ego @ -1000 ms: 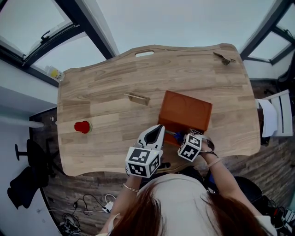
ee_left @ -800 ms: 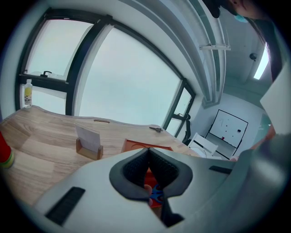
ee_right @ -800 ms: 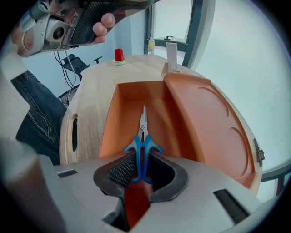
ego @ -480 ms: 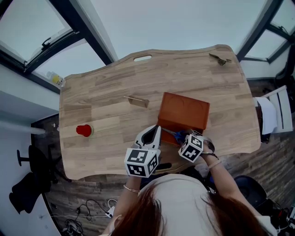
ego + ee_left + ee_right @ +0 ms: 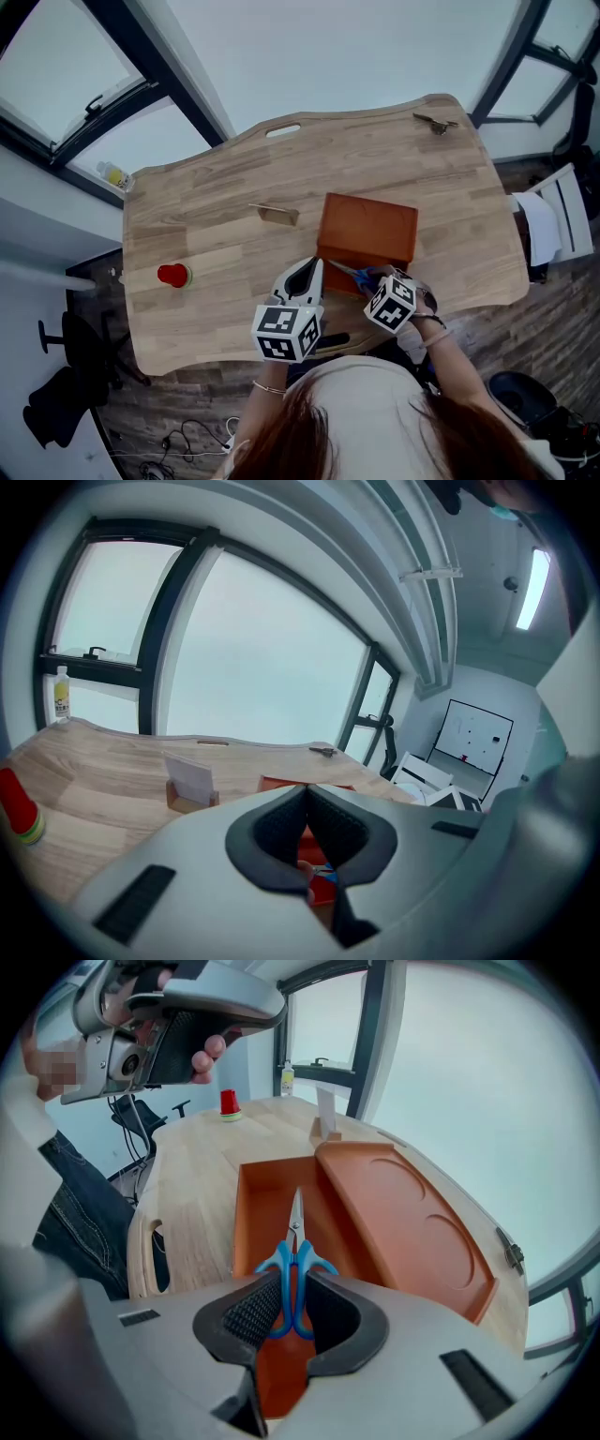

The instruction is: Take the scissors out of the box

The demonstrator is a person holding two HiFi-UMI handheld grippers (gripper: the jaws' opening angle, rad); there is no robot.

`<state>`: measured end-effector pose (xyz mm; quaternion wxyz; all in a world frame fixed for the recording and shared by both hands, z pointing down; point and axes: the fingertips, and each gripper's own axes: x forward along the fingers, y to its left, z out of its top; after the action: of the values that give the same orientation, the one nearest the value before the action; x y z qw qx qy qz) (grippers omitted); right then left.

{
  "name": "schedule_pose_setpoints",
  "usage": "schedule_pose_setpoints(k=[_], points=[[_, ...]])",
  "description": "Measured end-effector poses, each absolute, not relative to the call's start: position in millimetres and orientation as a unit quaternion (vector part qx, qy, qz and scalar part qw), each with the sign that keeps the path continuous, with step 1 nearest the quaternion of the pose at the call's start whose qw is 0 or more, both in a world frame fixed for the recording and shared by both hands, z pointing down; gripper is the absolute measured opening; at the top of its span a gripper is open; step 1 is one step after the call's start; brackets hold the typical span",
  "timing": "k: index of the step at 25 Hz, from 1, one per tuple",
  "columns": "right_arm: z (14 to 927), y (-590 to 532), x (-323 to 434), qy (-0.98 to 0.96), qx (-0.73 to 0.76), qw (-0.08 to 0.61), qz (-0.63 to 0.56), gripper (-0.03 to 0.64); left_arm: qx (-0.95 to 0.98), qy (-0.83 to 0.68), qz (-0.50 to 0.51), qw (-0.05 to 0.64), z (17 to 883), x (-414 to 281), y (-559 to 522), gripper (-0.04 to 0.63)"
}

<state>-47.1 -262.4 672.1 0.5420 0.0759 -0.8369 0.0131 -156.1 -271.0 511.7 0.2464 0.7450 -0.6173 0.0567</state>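
— What's on the desk (image 5: 216,206)?
— A small red object (image 5: 172,275) near its left edge, a card in a wooden stand (image 5: 274,214) mid-desk, and a dark metal piece (image 5: 437,123) at the far right corner.
— Beyond it?
— A bottle (image 5: 117,176) on the sill.

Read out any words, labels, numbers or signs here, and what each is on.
No readable text anywhere.
Label on bottle: too small to read.
Marks on whiteboard: too small to read.
Patterns on marker cubes: squares only, no letters.
Face of card: blank.
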Motion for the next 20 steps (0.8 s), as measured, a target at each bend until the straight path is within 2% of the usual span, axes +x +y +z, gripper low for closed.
schedule_pose_setpoints(k=[20], points=[[621.3, -266.6, -49.4, -0.871, 0.165, 0.458, 0.062, 0.110, 0.762, -0.609, 0.058, 0.210, 488.4, -159.7, -272.8, 0.018]])
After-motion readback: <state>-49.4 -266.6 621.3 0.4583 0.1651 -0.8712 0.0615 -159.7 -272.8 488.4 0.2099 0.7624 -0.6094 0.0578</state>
